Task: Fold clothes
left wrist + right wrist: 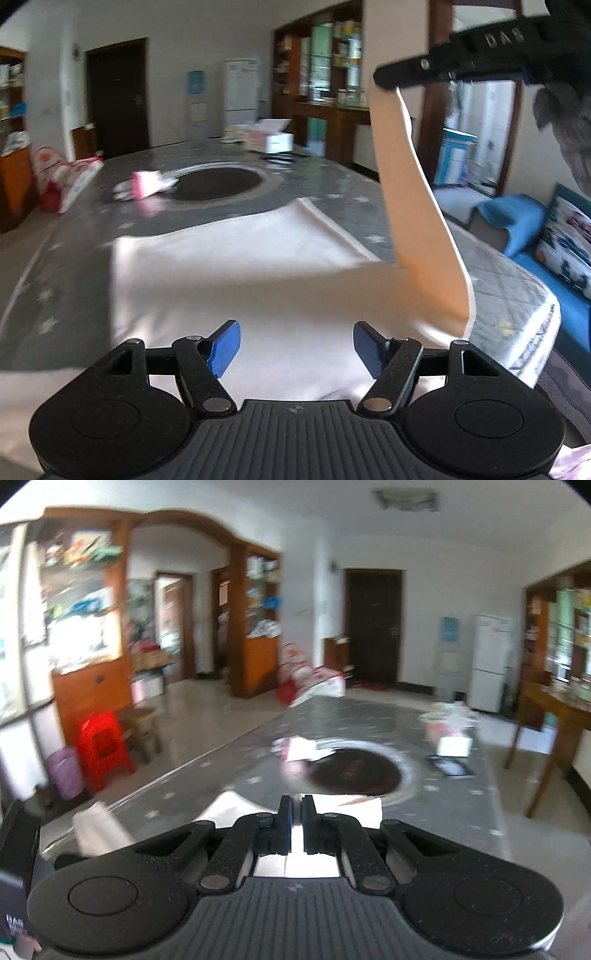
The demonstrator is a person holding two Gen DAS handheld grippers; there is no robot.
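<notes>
A pale cream garment (236,273) lies spread on the grey star-patterned table (66,243). My left gripper (295,349) hovers low over its near part, open and empty, blue pads wide apart. My right gripper (388,79) shows at the upper right of the left wrist view, shut on a strip of the garment (413,192) that it holds lifted high above the table's right side. In the right wrist view my right gripper (296,812) has its fingers nearly together with cream cloth (354,806) between and beyond them.
A dark round inset (218,182) lies in the table's middle, with a pink and white packet (144,182) beside it. Boxes (273,140) stand at the far end. A blue sofa (546,236) is right of the table. A red stool (103,746) stands on the floor at left.
</notes>
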